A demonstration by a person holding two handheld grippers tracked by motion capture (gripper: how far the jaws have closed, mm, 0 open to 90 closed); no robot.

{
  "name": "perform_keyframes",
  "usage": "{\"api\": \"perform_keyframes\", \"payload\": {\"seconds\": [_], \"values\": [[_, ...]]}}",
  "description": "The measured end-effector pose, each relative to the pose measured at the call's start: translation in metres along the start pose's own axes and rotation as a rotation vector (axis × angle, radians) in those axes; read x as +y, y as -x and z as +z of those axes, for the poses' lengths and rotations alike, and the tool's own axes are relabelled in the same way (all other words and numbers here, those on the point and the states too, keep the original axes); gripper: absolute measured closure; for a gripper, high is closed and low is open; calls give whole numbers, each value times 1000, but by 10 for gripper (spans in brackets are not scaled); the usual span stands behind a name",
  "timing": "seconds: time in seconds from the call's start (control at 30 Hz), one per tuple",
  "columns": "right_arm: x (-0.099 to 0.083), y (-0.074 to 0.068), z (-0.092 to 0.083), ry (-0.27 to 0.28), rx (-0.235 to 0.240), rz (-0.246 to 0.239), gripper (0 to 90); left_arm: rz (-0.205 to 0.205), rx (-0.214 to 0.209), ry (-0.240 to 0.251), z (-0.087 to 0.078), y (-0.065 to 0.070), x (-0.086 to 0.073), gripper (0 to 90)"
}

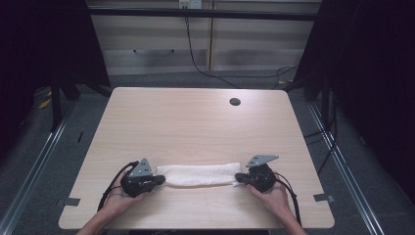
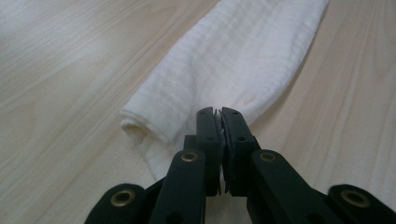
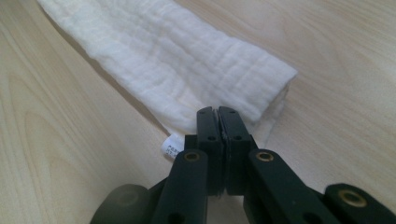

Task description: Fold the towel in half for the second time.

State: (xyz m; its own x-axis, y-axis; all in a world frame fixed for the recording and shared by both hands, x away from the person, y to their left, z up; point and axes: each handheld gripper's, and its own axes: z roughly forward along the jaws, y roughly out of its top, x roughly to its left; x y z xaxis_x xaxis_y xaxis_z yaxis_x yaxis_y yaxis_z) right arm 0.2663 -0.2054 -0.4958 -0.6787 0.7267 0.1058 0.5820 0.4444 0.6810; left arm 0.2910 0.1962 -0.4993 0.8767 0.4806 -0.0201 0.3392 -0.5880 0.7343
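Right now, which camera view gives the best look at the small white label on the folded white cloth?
The right gripper view: the small white label sticks out from under the folded white cloth, left of the shut right gripper. The high view shows the cloth whole but too small; the left gripper view shows its other end.

The towel (image 1: 200, 175) is lying on the counter (image 1: 195, 122) near its six o'clock edge, stretching lengthwise from nine o'clock to three o'clock. The left hand-held gripper (image 1: 160, 180) is sitting at the towel's nine o'clock end, the right hand-held gripper (image 1: 239, 177) at its three o'clock end, each touching the cloth. A hole (image 1: 235, 102) is lying in the counter toward one o'clock, well apart from the towel. Beyond the counter's twelve o'clock edge a cabinet (image 1: 205, 44) is standing.
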Motion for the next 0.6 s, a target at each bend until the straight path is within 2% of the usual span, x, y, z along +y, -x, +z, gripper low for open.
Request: {"api": "perform_keyframes", "payload": {"seconds": [0.13, 0.17, 0.23, 0.27, 0.43, 0.5, 0.53, 0.6], "values": [[-1, 2, 1, 7, 4, 12, 887, -25, 9, 13, 4, -7, 1, 868], [0, 3, 1, 15, 3, 16, 887, -8, 15, 10, 3, -9, 1, 868], [0, 5, 3, 27, 1, 14, 887, -37, 13, 28, 5, -10, 1, 868], [1, 6, 4, 27, -2, 12, 887, -32, 17, 26, 5, -11, 1, 869], [4, 11, 9, 49, -1, 20, 886, -76, 38, 35, 11, -21, 5, 868], [6, 12, 12, 57, -6, 30, 885, -90, 60, 37, 13, -25, 7, 868], [7, 12, 14, 58, -16, 26, 884, -87, 60, 38, 14, -28, 7, 866], [8, 12, 14, 55, -23, 29, 883, -123, 51, 49, 14, -30, 6, 864]]}}
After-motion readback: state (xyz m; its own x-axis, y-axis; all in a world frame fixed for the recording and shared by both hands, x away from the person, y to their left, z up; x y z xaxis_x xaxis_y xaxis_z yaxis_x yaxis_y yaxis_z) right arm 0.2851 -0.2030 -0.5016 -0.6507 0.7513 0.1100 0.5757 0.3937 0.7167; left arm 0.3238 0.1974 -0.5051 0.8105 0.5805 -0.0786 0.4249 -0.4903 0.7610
